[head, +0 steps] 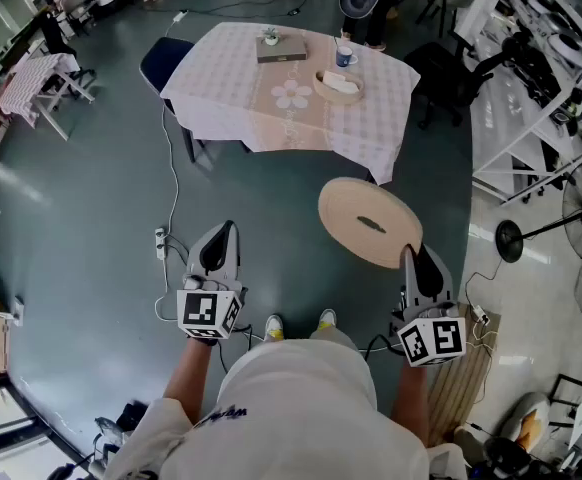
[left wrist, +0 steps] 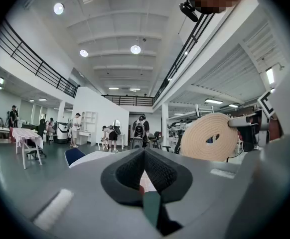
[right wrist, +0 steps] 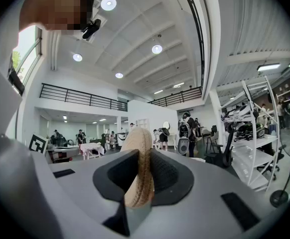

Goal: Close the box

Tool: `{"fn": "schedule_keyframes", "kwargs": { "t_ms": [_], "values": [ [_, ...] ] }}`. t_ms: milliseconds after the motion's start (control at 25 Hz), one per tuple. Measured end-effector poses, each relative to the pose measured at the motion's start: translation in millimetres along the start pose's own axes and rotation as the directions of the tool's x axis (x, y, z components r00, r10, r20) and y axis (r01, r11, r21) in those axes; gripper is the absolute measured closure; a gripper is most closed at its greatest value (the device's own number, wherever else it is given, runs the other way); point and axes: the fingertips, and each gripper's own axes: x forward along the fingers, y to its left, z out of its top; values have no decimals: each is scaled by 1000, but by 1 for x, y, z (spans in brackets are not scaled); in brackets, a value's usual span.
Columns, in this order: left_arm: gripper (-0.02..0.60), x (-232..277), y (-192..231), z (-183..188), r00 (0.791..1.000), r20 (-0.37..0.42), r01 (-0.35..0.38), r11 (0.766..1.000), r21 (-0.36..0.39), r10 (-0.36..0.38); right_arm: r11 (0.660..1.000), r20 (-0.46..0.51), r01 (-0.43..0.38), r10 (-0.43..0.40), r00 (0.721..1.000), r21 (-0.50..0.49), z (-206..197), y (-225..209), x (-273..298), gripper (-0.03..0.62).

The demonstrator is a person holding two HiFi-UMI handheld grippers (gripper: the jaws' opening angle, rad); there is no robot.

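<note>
R gripper on woven lid

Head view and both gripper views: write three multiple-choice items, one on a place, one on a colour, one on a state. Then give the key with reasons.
1. Where is the woven lid?
A. In the right gripper, well short of the table
B. Flat on the table
C. Under a chair

2. What colour is the mug on the table?
A. Red
B. Blue
C. Yellow

3. How do the left gripper jaws stand?
A. Wide apart
B. Clamped on the lid
C. Together, with nothing between them

Key:
1 A: the right gripper view shows the lid's edge pinched between the jaws.
2 B: the head view shows a blue mug.
3 C: the left gripper view shows the pads meeting, and the lid is off to the side.
</note>
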Motion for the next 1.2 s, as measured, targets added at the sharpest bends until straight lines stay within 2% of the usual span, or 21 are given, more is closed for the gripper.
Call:
{"fn": "schedule_keyframes", "kwargs": {
  "t_ms": [120, 360, 480, 600, 720, 1040, 1200],
  "values": [
    [581, 1, -1, 12, 999, -5, 34, 999, 37, -34, 999, -5, 48, -48, 999, 15, -2, 3, 0, 522],
    [581, 0, -3, 25, 997, -10, 81, 991, 106, -80, 996, -30, 79, -78, 996, 34, -11, 18, -3, 522],
    [580, -5, 1, 22, 996, -8, 87, 992, 94, -87, 996, -57, 70, -66, 996, 62, -18, 24, -4, 520],
    [580, -8, 1, 20, 995, -8, 96, 991, 88, -96, 997, -79, 68, -65, 995, 38, -20, 29, -7, 519],
    [580, -14, 1, 19, 995, -14, 104, 989, 103, -103, 994, -70, 95, -92, 993, 47, -19, 30, -11, 519],
    [580, -28, 22, 16, 989, 2, 145, 986, 82, -146, 987, -58, 147, -144, 988, 58, -19, 49, -18, 519],
    [580, -24, 27, 17, 988, 7, 151, 986, 73, -152, 981, -40, 180, -177, 983, 71, -10, 43, -22, 519]
  ]
}}
